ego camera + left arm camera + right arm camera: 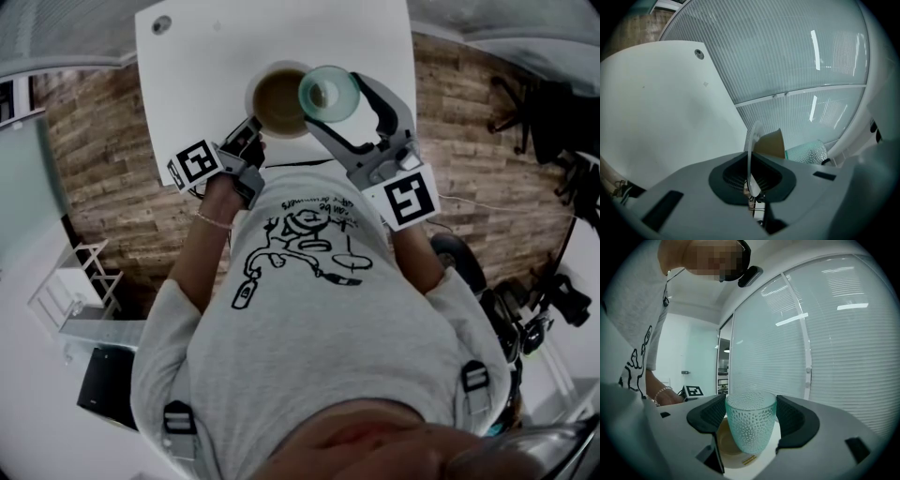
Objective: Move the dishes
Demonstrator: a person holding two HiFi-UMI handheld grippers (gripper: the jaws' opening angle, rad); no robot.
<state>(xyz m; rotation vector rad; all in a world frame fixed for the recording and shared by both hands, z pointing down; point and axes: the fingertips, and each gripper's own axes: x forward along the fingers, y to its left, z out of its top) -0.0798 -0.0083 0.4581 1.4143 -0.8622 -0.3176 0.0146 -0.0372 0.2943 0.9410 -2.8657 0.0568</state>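
Note:
A white plate with a brown middle [279,98] is over the near part of the white table [187,84]. My left gripper [253,133] is shut on its near-left rim; in the left gripper view the plate [753,147] shows edge-on, clamped between the jaws of the left gripper [753,182]. A teal dimpled glass [328,92] hangs upright just above the plate's right side. My right gripper [339,101] is shut on it. In the right gripper view the glass [750,425] sits between both pads [710,412] of the right gripper [751,420], with the plate [733,451] below.
The table has a round cable hole [161,24] at its far left. A ribbed glass wall [787,56] runs behind the table. Wood-pattern floor [103,169] lies on either side. Black chair parts [534,103] stand at the right, a white rack [75,291] at the lower left.

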